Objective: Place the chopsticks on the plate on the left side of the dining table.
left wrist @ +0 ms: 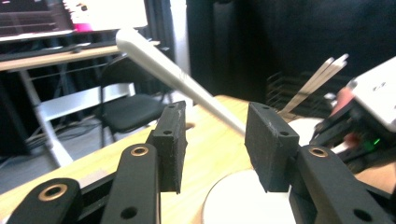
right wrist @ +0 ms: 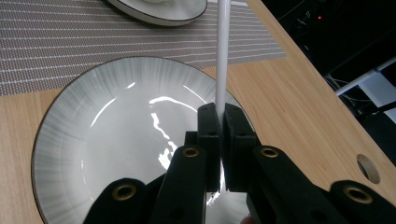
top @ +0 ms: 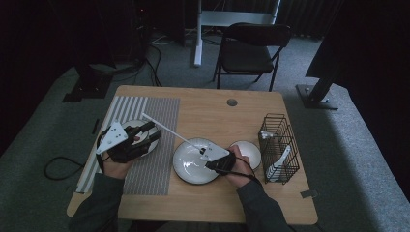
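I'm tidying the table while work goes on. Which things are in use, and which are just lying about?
In use:
- white stick, clamped in right claw
- large plate beneath it
- left claw, open

Lying about:
- small plate
- wire basket
- striped mat
- chair

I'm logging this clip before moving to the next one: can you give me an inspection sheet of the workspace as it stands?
Surface: wooden table with a grey striped placemat on its left part.
Job's things: white utensil handle, slanting up over the large plate, clamped in the right tool.
Clutter: smaller plate on the placemat; small white dish; black wire rack holding utensils at the right edge.
Grippers: left tool open, the handle passing beyond its jaws, not pressed; right tool shut on the handle.
Cables: black cable looping on the floor left of the table.
Surroundings: black folding chair behind the table, grey carpet, dark room.
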`<state>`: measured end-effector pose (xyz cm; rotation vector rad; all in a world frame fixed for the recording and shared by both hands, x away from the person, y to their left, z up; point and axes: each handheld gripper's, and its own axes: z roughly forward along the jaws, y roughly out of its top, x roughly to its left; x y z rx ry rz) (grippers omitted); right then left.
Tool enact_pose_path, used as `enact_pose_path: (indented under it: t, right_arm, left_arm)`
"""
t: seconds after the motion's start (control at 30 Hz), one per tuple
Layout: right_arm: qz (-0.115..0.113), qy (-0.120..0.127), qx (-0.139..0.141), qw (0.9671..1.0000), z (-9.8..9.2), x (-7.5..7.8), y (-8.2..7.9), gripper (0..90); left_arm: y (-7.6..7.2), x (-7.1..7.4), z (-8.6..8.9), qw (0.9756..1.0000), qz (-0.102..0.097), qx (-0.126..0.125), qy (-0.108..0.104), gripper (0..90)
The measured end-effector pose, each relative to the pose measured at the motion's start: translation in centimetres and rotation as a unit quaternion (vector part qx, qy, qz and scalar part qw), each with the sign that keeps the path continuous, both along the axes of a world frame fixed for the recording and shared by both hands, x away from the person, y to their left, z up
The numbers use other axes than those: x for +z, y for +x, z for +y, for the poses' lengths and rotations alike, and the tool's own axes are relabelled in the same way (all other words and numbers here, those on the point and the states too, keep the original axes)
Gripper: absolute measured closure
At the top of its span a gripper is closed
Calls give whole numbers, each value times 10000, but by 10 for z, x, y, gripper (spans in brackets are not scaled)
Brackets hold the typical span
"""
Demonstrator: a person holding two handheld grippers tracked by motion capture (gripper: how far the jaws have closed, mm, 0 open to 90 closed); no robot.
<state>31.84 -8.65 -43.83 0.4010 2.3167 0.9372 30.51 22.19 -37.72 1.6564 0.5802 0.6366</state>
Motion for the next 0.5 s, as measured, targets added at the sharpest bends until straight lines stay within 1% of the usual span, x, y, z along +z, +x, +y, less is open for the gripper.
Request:
enact_pose_path:
  t: [0.1,0.17,0.27,0.37,0.5]
  right_arm:
    - [17,-65,-23,10000,5,1,1,872]
    - [14,-139,-22,9999,10,1,1,872]
    - [36,-222,14,9997,19,2,3,872]
    - [87,-258,34,9996,29,3,4,872]
    - [137,-357,131,9992,43,3,7,872]
  left_arm:
    - [-6,-7,10,9998,53,180,1,593]
    - [-10,-11,17,9996,90,276,-46,593]
    - [-15,-15,24,9990,94,432,-61,596]
    - [-19,-17,29,9984,87,561,-82,598]
    - [-23,-16,32,9977,7,674,-57,603]
